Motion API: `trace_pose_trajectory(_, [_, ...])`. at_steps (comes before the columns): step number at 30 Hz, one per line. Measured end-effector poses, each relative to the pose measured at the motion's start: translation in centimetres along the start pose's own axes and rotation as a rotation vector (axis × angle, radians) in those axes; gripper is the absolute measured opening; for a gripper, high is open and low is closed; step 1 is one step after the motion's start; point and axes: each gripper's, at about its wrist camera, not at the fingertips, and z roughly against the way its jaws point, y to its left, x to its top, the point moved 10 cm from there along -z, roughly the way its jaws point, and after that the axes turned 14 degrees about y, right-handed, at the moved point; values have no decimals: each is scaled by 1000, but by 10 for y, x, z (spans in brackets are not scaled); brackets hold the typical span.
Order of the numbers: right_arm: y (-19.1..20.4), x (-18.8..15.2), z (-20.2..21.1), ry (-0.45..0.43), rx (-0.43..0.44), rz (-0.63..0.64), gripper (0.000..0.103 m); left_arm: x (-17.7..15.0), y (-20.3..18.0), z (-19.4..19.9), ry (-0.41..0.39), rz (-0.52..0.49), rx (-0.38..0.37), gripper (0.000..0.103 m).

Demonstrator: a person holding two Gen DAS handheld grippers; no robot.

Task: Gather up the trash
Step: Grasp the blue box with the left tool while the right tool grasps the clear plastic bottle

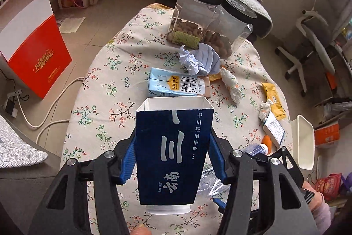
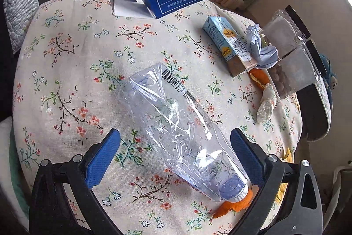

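My left hand-held gripper [image 1: 173,160] is clamped on the empty blue carton [image 1: 173,153], lifted above the worktop [image 1: 105,85]; squeezing harder could crumple it loose. My right hand-held gripper [image 2: 176,155] stands apart around the crushed clear bottle [image 2: 182,127], which could squirt sideways when pinched. The worktop's left is bare cloth; milk box [image 2: 228,45] and jars [image 1: 198,12] crowd the far edge.

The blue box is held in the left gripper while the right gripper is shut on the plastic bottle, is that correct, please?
Not quite: the right gripper is open around the plastic bottle, as the right wrist view shows. The left gripper does hold the blue box.
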Motion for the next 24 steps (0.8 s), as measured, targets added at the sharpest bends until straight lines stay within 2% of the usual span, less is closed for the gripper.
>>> trace_pose_trajectory(1, [0,2,-4,1,-15,7,96,0,0,-4,3,2,10,56])
trace_pose_trajectory(3, [-6,9,-4,-36,54,-45,90,3,2,-10,8,-9,56,56])
trace_pose_trajectory(4, [-12,13,-5,-35,80,-81,80,5,3,-10,5,-10,60,56])
trace_pose_trajectory(5, [-17,16,-7,-37,105,-109,75,7,1,-10,4,-13,44,56])
trace_pose_trajectory(6, [-21,19,-9,-37,132,-137,60,8,0,-9,2,-14,28,56])
trace_pose_trajectory(8, [-36,17,-17,-57,205,-231,53,12,1,-6,-9,-5,16,56])
trace_pose_trajectory(9, [-40,24,-19,-14,215,-276,48,13,2,-6,-14,5,17,56])
trace_pose_trajectory(10, [-47,25,-22,-9,244,-333,45,15,5,-6,-18,18,18,56])
trace_pose_trajectory(14, [-80,20,-28,-10,345,-561,44,22,20,-1,-39,72,14,56])
trace_pose_trajectory(19, [-126,3,-23,-58,447,-846,43,29,27,-2,-55,119,18,56])
trace_pose_trajectory(21, [-139,-9,-17,-93,454,-931,43,32,24,-2,-65,124,13,56])
trace_pose_trajectory(24, [-165,-24,-1,-155,418,-1009,43,37,10,1,-101,119,0,56])
